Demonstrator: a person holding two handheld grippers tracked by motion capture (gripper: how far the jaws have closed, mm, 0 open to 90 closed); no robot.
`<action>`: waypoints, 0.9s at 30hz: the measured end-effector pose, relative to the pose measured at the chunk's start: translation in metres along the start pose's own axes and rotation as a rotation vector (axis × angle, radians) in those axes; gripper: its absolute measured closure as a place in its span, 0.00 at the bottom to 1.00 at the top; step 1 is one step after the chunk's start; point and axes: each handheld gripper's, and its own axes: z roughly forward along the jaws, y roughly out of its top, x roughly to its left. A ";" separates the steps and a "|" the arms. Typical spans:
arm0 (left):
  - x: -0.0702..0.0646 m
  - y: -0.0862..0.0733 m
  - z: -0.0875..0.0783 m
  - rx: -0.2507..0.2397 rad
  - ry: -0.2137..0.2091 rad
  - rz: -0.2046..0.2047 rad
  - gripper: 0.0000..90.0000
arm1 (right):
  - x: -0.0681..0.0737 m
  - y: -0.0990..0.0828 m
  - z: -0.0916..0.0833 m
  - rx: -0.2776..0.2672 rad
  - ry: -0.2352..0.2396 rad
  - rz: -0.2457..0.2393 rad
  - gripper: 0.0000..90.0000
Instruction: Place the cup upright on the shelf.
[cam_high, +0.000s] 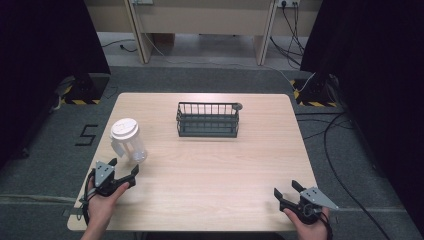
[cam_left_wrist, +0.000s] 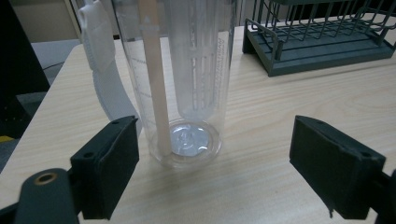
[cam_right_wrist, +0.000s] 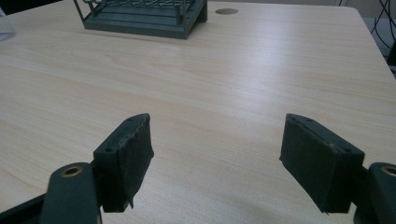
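We bring our left tongs (cam_high: 123, 169), released with the jaws wide apart, toward the clear pitcher (cam_high: 128, 141) that stands upright near the left edge of the tabletop (cam_high: 215, 165), just in front of them. To grasp it well, we should go forward until the jaws stand on both sides of the body, then close slowly, away from the white handle (cam_left_wrist: 105, 79). Our right tongs (cam_high: 286, 192) are released too, well apart. The dark wire rack (cam_high: 208, 120) stands farther back and blocks nothing.

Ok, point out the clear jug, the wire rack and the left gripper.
clear jug (cam_left_wrist: 187, 88), left gripper view, see-through wall
wire rack (cam_high: 208, 120), high view, front bars
left gripper (cam_high: 124, 167), high view, gap between its jaws
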 end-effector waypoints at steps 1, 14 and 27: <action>0.000 0.001 0.002 0.000 -0.001 0.004 0.17 | 0.000 0.000 0.000 0.000 -0.001 -0.001 0.28; 0.005 0.010 0.026 -0.002 0.025 0.022 0.17 | -0.001 0.000 0.000 0.001 0.001 0.000 0.28; 0.010 0.008 0.051 0.010 0.051 0.032 0.16 | -0.001 0.000 0.000 0.005 0.001 0.001 0.28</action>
